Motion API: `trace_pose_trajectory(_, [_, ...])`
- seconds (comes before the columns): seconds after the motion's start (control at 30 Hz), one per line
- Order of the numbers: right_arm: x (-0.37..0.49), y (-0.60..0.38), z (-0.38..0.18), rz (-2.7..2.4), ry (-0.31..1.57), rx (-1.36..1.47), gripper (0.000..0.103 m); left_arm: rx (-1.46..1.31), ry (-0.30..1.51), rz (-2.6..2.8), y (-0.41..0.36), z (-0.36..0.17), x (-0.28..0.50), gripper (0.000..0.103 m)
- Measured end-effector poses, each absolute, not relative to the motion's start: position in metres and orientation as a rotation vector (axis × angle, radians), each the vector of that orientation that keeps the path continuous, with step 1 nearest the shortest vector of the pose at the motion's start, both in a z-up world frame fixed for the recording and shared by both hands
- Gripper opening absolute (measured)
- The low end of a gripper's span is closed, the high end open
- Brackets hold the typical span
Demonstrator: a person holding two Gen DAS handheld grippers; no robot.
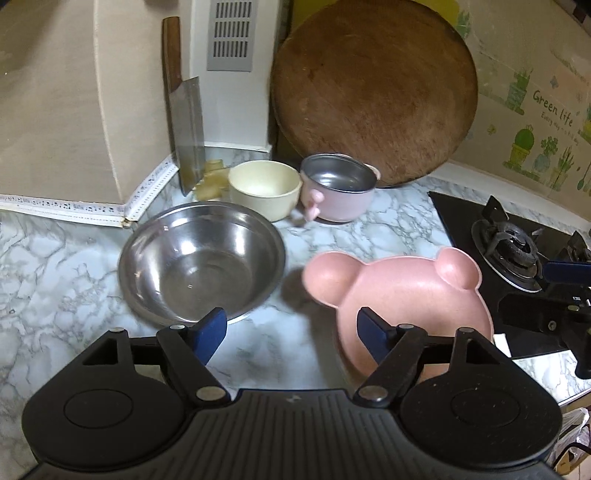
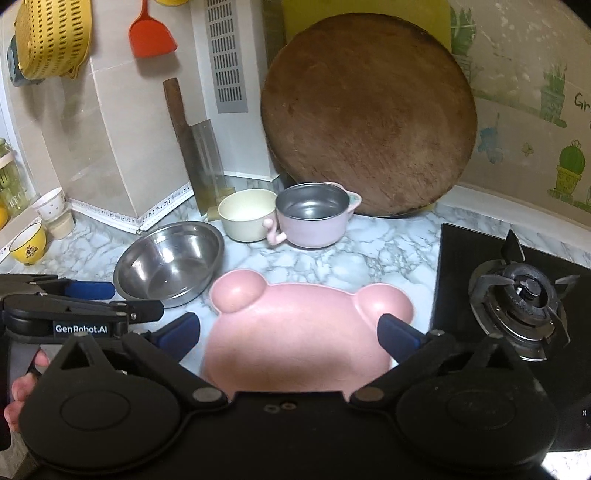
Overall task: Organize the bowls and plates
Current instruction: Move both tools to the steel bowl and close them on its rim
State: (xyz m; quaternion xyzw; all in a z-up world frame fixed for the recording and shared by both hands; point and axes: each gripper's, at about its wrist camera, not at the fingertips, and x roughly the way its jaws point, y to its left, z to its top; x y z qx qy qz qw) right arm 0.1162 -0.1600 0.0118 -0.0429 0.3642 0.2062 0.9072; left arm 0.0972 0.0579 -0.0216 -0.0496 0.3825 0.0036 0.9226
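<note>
A pink bear-shaped plate [image 2: 295, 332] [image 1: 406, 295] lies flat on the marble counter [image 2: 369, 258]. My right gripper [image 2: 290, 330] hangs over it, open wide, with a finger near each side of the plate and neither pad pressing on it. To the plate's left sits a steel bowl [image 1: 201, 258] [image 2: 170, 266]. My left gripper [image 1: 291, 328] is open above bare counter between the bowl and the plate; it shows at the left edge in the right wrist view [image 2: 96, 295]. Behind stand a cream bowl [image 1: 264, 188] [image 2: 245, 214] and a pink steel-lined pot [image 1: 338, 188] [image 2: 312, 216], side by side.
A round wooden cutting board [image 2: 369, 114] and a cleaver [image 2: 199, 147] lean on the back wall. A gas stove [image 2: 517, 295] fills the right side. Small cups [image 2: 27, 240] stand at far left. A yellow colander [image 2: 51, 37] and red spatula [image 2: 151, 33] hang above.
</note>
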Motion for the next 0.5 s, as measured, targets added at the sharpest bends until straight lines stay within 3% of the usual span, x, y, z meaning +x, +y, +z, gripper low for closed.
trace_pose_trajectory(0.5, [0.157,-0.07,0.009,0.371,0.772,-0.102,0.103,-0.062,0.748,0.092,0.171,-0.02,0.127,0.077])
